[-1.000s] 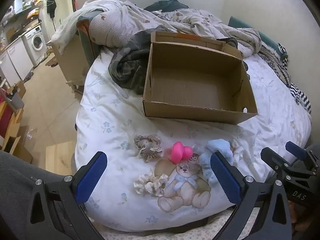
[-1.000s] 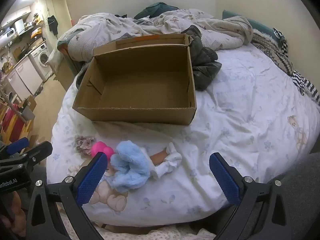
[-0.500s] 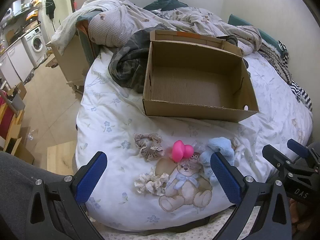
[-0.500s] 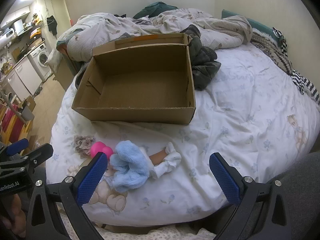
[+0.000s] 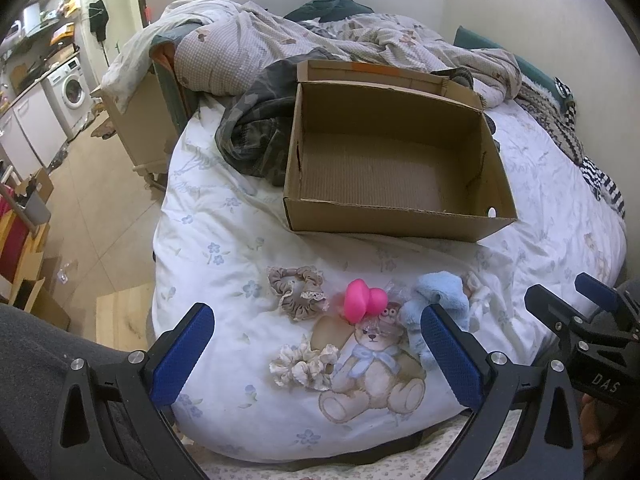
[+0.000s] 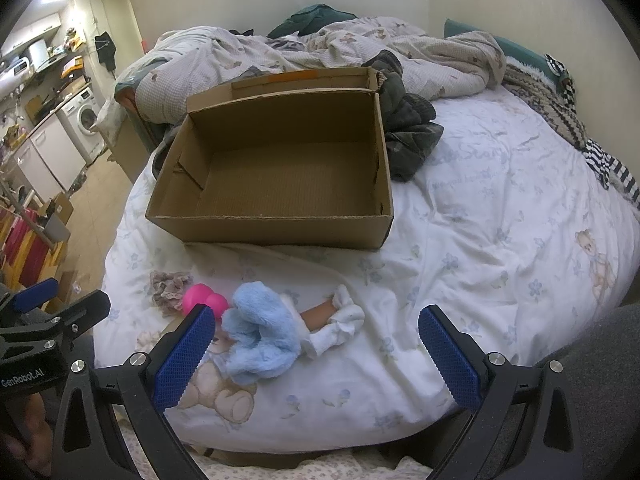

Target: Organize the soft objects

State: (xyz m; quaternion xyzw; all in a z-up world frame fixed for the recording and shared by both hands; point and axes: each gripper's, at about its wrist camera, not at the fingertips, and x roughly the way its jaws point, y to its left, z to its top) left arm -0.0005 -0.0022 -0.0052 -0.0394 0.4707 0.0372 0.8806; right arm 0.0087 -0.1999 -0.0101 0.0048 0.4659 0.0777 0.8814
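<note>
An empty cardboard box (image 5: 396, 160) (image 6: 276, 176) sits on the bed. In front of it lie a taupe scrunchie (image 5: 298, 292) (image 6: 168, 286), a cream scrunchie (image 5: 304, 366), a pink heart-shaped toy (image 5: 364, 300) (image 6: 204, 298), a fluffy blue plush (image 5: 440, 304) (image 6: 260, 330) and small white socks (image 6: 338, 322). My left gripper (image 5: 316, 356) hovers open above the cream scrunchie, holding nothing. Also open and empty, my right gripper (image 6: 320, 356) hangs over the near bed edge beside the blue plush.
A white duvet (image 6: 500, 220) with bear prints covers the bed. Dark clothing (image 5: 256, 136) (image 6: 412, 136) and a rumpled checked blanket (image 5: 320, 44) lie around the box. At the left are floor (image 5: 100, 200), a washing machine (image 5: 72, 88) and cardboard boxes (image 5: 32, 288).
Both grippers have edged slightly forward toward the bed; the box and soft items sit a little nearer. Nothing was grasped or moved.
</note>
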